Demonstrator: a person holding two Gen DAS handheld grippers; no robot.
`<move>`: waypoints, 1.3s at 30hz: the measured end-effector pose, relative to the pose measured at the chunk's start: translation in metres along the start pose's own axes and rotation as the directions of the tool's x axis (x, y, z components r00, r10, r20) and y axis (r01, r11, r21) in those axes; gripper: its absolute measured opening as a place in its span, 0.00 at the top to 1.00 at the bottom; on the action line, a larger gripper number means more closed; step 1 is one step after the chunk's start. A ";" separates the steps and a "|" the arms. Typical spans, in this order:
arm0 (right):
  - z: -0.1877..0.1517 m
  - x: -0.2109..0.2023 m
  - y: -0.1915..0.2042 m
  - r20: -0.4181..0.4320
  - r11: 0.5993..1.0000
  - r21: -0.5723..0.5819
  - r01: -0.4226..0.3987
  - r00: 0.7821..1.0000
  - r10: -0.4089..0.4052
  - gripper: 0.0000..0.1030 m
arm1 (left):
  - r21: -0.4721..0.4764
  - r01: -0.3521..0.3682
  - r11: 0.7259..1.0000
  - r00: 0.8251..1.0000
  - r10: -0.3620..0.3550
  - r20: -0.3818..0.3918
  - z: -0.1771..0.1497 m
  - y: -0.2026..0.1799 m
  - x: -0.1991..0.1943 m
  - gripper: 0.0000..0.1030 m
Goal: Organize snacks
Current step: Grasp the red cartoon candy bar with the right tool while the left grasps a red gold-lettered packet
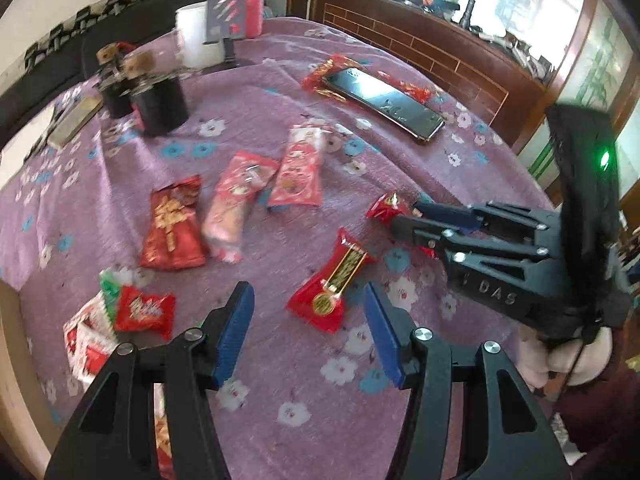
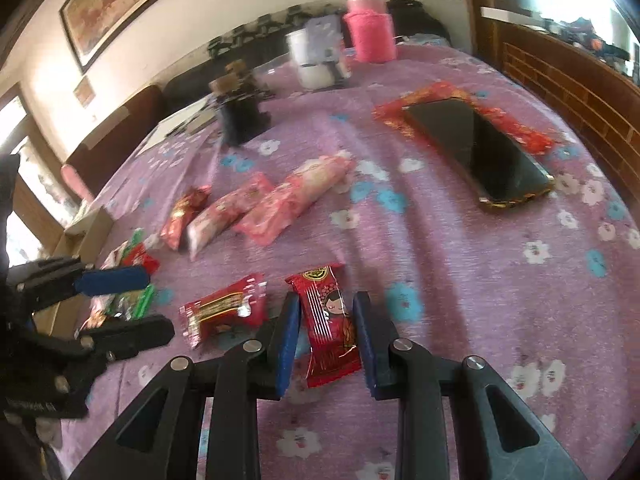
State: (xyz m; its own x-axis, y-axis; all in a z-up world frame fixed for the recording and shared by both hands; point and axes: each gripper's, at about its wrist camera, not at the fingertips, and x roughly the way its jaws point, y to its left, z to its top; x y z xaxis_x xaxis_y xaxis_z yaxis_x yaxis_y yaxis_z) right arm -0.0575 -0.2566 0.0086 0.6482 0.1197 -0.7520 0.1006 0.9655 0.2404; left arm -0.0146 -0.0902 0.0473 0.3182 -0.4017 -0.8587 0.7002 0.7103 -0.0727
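Two hand-held grippers over the worktop (image 2: 460,240). Right hand-held gripper (image 2: 326,344), lower centre of its frame: jaws spread, straddling a red doll-print snack (image 2: 330,328), not yet pinching; long axis runs along my fingers. Left hand-held gripper (image 1: 310,328), spread, empty; gold-label red snack (image 1: 332,284) lies just ahead, tilted toward upper right. "DAS" readable on right gripper body. Wrapper text illegible.
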 end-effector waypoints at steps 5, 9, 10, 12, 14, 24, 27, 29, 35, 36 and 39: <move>0.003 -0.002 -0.015 0.011 0.998 0.059 0.002 1.000 -0.003 0.76 | 0.060 -0.033 0.998 0.999 0.033 -0.009 0.009 -0.019 0.025 0.47; 0.003 -0.002 -0.020 0.014 0.997 0.080 -0.018 1.000 0.017 0.77 | 0.090 -0.107 0.990 0.994 0.110 -0.028 0.007 -0.030 0.039 0.45; 0.003 -0.002 -0.021 0.015 0.996 0.083 -0.022 1.000 0.021 0.78 | 0.079 -0.103 0.992 0.994 0.106 -0.032 0.007 -0.029 0.038 0.51; 0.003 -0.003 -0.022 0.018 0.996 0.087 -0.026 1.000 0.024 0.79 | 0.041 -0.077 0.996 0.996 0.079 -0.043 0.007 -0.025 0.036 0.81; 0.004 -0.003 -0.024 0.024 0.995 0.097 -0.036 0.999 0.034 0.79 | -0.003 -0.073 0.997 0.997 0.073 -0.024 0.005 -0.018 0.027 0.81; 0.008 -0.011 -0.025 0.099 0.995 0.097 -0.015 0.995 0.006 0.80 | -0.242 0.073 0.968 0.980 -0.025 0.195 -0.046 0.033 -0.081 0.81; 0.007 -0.011 -0.020 0.099 0.997 0.081 0.019 0.995 -0.027 0.80 | -0.292 0.076 0.953 0.976 -0.011 0.220 -0.059 0.050 -0.096 0.81; 0.007 -0.010 -0.013 0.099 0.998 0.049 0.037 0.994 -0.041 0.80 | -0.313 0.103 0.944 0.972 -0.029 0.234 -0.068 0.056 -0.103 0.81; 0.003 -0.009 0.002 0.095 0.998 -0.019 0.067 0.993 -0.065 0.79 | -0.190 0.052 0.980 0.985 -0.018 0.174 -0.063 0.022 -0.070 0.35; 0.002 -0.009 0.002 0.095 0.998 -0.017 0.065 0.993 -0.063 0.79 | -0.147 0.011 0.989 0.988 0.012 0.154 -0.058 0.012 -0.059 0.35; 0.003 -0.008 -0.001 0.093 0.998 -0.009 0.058 0.994 -0.057 0.79 | -0.053 -0.065 0.996 0.991 0.071 0.116 -0.049 -0.004 -0.032 0.35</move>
State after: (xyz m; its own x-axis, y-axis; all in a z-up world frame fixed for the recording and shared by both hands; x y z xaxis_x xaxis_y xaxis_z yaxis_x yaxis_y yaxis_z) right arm -0.0608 -0.2593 0.0163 0.7091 0.0420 -0.7039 0.1313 0.9729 0.1903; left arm -0.0588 -0.0513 0.0504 0.4394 -0.4144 -0.7970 0.6428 0.7648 -0.0433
